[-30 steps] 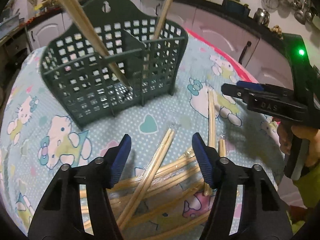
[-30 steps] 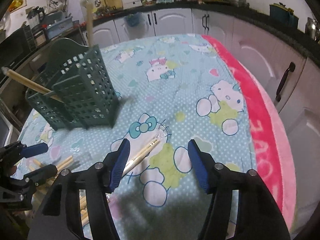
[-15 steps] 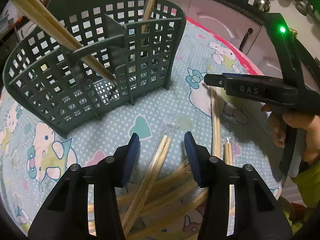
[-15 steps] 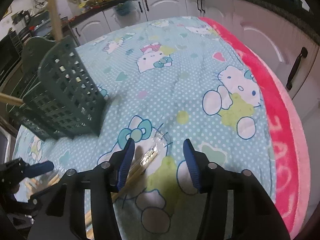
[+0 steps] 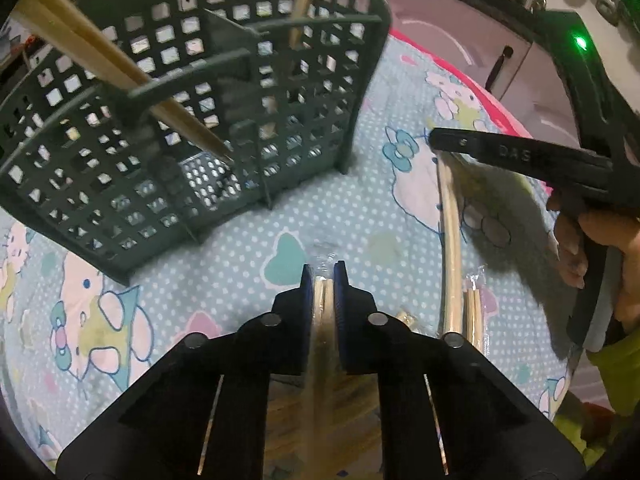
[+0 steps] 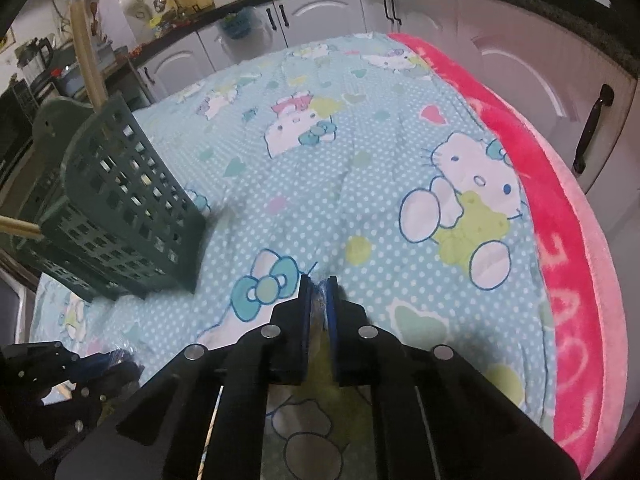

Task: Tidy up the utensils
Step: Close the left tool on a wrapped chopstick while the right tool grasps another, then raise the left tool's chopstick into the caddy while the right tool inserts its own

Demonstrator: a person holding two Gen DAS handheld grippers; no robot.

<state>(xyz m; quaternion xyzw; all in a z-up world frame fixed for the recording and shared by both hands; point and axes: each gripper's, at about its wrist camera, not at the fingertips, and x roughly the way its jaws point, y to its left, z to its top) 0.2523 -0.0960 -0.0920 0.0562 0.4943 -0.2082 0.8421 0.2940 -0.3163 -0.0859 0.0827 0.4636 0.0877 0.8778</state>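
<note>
The green basket [image 5: 224, 92] stands on the desk [image 6: 360, 184], which is covered by a blue dotted cloth printed with cartoon cats. Two pairs of chopsticks already lean in the basket [image 6: 120, 208], one in its left compartment [image 5: 100, 64] and one in the right [image 5: 306, 0].

In front of the basket, the left gripper [image 5: 324, 292] has just been closing, and its blue fingers [image 5: 306, 296] are now clamped on a wrapped pair of chopsticks [image 5: 323, 300] lying on the cloth. More wrapped pairs lie just to the right of it, away from the basket [image 5: 452, 240].

To the right of the basket, the right gripper [image 6: 318, 300] has also just been closing; its fingers [image 6: 306, 304] pinch the clear wrapper end of another pair [image 6: 319, 296]. The chopsticks themselves are hidden beneath the gripper in its own view. In the left view the right gripper [image 5: 444, 140] sits over the far tip of the long pair, and white letters on its side read "DAS". A hand [image 5: 596, 248] grips its handle.

Pink letters on the red blanket [image 6: 560, 240] at the desk edge are too distorted to read.
</note>
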